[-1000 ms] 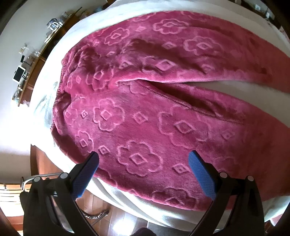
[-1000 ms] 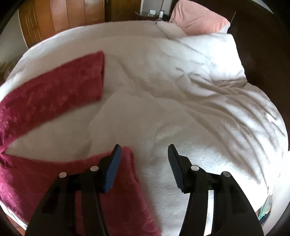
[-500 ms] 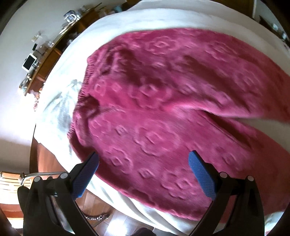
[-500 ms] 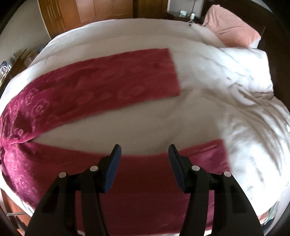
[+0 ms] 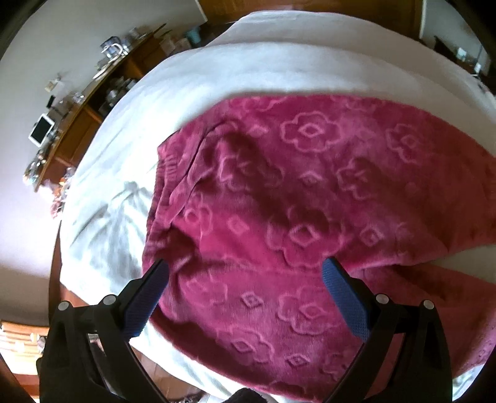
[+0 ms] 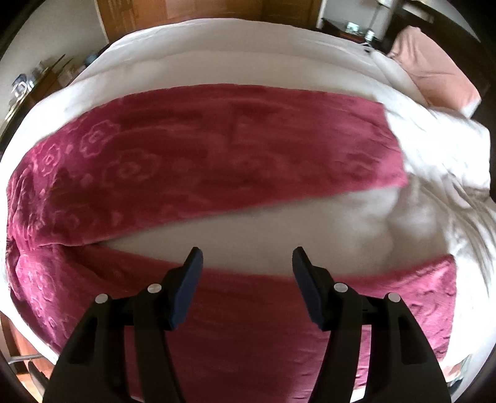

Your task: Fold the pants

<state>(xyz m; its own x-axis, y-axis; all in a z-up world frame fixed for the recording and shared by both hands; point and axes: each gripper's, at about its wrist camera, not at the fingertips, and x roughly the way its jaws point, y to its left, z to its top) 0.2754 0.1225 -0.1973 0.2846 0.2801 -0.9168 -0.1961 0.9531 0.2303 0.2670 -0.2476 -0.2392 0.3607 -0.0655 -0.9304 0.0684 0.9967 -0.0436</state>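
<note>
Magenta fleece pants [image 5: 294,201] with an embossed flower pattern lie spread flat on a white bed [image 5: 130,161]. The waistband is at the left, and the two legs run to the right, apart in a V. My left gripper [image 5: 245,279] is open and empty above the near waist area. My right gripper [image 6: 246,263] is open and empty above the near leg [image 6: 263,316], at its upper edge. The far leg [image 6: 232,148] ends at a cuff near the rumpled duvet on the right.
A pink pillow [image 6: 434,83] lies at the bed's far right. A wooden dresser [image 5: 80,117] with clutter stands past the bed's left side. The bed's near edge [image 5: 173,359] drops to a wooden floor. A nightstand [image 6: 356,28] stands at the back.
Both grippers have moved left and back over the pants. The right view now takes in both legs. Both grippers stayed open and the pants have not moved.
</note>
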